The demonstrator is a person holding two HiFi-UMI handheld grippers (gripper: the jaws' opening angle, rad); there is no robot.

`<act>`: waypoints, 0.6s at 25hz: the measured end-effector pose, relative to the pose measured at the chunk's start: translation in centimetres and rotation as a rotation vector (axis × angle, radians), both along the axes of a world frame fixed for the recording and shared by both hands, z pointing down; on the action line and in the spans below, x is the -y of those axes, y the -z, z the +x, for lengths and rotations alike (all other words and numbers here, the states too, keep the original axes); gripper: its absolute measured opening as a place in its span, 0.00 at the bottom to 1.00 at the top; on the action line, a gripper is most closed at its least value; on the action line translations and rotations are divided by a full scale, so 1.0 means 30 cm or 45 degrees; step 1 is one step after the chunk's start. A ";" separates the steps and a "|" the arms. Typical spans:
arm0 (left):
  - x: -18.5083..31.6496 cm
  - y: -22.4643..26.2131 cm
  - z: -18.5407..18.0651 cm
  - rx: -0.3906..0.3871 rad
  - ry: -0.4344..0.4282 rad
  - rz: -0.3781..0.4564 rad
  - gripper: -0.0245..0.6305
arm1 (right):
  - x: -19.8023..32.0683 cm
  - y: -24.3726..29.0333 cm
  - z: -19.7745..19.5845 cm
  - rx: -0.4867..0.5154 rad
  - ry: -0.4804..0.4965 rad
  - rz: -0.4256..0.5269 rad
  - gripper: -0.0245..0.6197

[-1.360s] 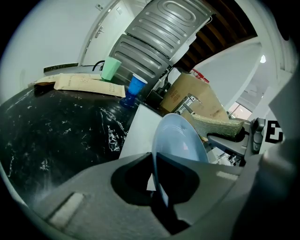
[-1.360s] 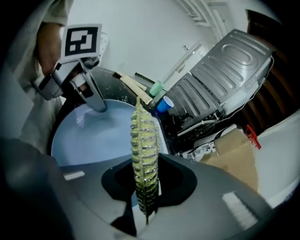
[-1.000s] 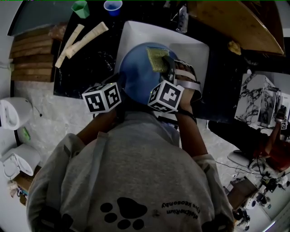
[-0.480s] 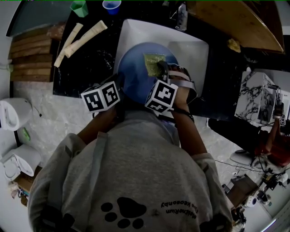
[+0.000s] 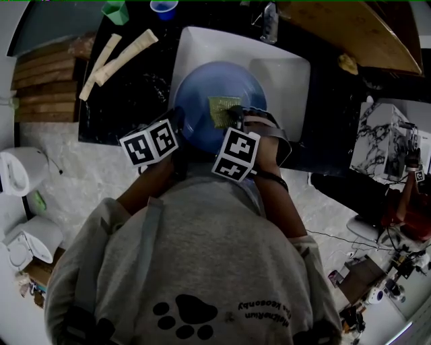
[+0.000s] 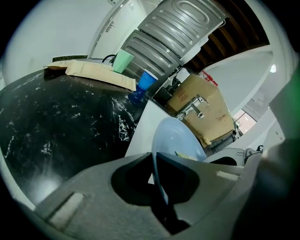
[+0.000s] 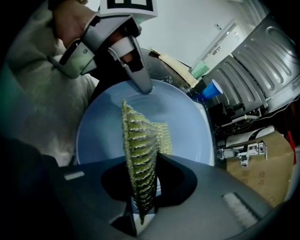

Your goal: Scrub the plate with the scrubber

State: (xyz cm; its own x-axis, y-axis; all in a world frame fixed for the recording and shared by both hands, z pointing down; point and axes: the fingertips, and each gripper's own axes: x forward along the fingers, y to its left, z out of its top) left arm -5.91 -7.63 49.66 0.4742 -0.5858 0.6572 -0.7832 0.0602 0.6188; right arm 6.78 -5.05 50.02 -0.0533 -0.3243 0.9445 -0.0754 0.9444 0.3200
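A blue plate point(image 5: 202, 91) hangs tilted over the white sink point(image 5: 286, 77). My left gripper point(image 5: 176, 122) is shut on its near left rim; the left gripper view shows the plate point(image 6: 177, 139) edge-on, running between the jaws of that gripper point(image 6: 158, 165). My right gripper point(image 5: 232, 122) is shut on a green mesh scrubber point(image 5: 222, 111) that lies against the plate's face near its middle. In the right gripper view the scrubber point(image 7: 138, 154) stands on edge between the jaws of that gripper point(image 7: 140, 190), over the plate point(image 7: 180, 136), with the left gripper point(image 7: 140, 84) clamped on the far rim.
A black marbled counter point(image 5: 128, 91) lies left of the sink with two long beige strips point(image 5: 121, 54), a green cup point(image 5: 116, 10) and a blue cup point(image 5: 163, 7). A faucet point(image 5: 269, 23) stands behind the sink; a wooden board point(image 5: 343, 37) sits at the back right.
My right gripper has dragged the scrubber from the plate's far right part down toward its near middle. The left gripper and the plate have stayed nearly still.
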 end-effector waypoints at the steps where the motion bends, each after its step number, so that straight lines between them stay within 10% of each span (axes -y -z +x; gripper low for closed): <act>1: 0.000 0.000 0.000 0.000 0.003 -0.001 0.07 | -0.019 0.000 -0.004 0.004 0.002 -0.034 0.15; 15: 0.001 -0.002 0.002 0.012 0.012 -0.008 0.07 | -0.252 0.034 -0.054 0.110 0.005 -0.517 0.15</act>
State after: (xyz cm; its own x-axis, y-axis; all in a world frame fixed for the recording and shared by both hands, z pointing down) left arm -5.85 -7.66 49.72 0.4622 -0.5860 0.6656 -0.7886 0.0717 0.6107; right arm 5.16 2.51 48.99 -0.1381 0.0740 0.9876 -0.0815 0.9930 -0.0858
